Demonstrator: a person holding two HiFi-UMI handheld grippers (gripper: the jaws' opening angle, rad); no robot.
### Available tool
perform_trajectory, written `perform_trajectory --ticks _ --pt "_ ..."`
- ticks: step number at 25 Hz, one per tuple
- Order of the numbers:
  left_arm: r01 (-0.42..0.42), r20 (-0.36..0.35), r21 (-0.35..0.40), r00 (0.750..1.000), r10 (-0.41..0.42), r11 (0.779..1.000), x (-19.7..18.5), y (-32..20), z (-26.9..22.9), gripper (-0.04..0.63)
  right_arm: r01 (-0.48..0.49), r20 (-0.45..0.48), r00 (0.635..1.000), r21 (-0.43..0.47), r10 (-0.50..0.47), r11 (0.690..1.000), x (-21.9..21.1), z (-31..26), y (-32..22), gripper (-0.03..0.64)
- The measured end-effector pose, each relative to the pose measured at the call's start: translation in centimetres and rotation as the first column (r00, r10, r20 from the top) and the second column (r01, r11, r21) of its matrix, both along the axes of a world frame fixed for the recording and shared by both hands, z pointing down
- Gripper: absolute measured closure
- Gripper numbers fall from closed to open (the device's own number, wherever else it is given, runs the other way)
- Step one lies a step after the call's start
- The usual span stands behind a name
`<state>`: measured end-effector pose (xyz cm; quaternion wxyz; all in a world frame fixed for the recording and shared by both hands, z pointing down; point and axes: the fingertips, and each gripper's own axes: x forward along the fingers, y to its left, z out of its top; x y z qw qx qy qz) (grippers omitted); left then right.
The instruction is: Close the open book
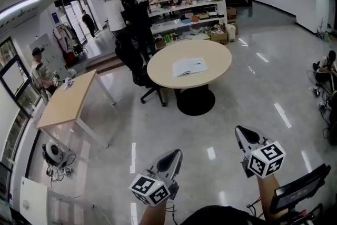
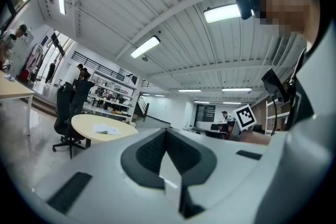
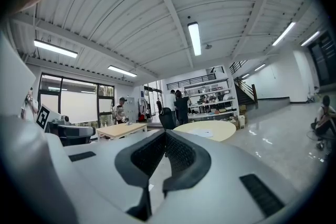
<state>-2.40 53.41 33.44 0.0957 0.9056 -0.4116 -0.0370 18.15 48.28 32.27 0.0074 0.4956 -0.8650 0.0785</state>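
Well beyond both jaws, open book [image 1: 189,67] (on table [image 1: 163,72])

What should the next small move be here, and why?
Probably step forward toward the round table: the open book lies on it, well beyond both grippers, across the floor. The left gripper and right gripper are shut and empty, so closing the distance likely comes first.
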Motion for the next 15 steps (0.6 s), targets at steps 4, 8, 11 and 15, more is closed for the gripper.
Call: perform_trajectory --ticks 4,8,11,15 --pt "-0.027 -0.004 0.001 1.0 0.027 1.0 0.0 -0.9 0.5 0.609 -0.016 0.008 1.0 -0.001 0.016 1.0 -0.6 0.4 -0.6 0.618" --pt "-0.03 -0.023 -0.027 0.999 0.03 0.999 -0.6 -4.0 2.2 0.609 -0.02 -0.003 1.0 -0.015 0.02 1.0 -1.4 1.6 -2.5 0.618" --pt "-0.03 -0.019 -0.035 0.999 0.029 0.999 -0.8 -7.6 3.0 0.609 -0.016 -0.017 1.0 -0.03 0.016 0.999 -1.5 2.6 -5.6 0.618" --pt "-0.003 -0.018 -0.04 1.0 0.003 0.999 -1.5 -13.7 3.2 0.609 0.002 -0.007 1.0 -0.03 -0.002 1.0 -2.1 3.2 -11.4 0.618"
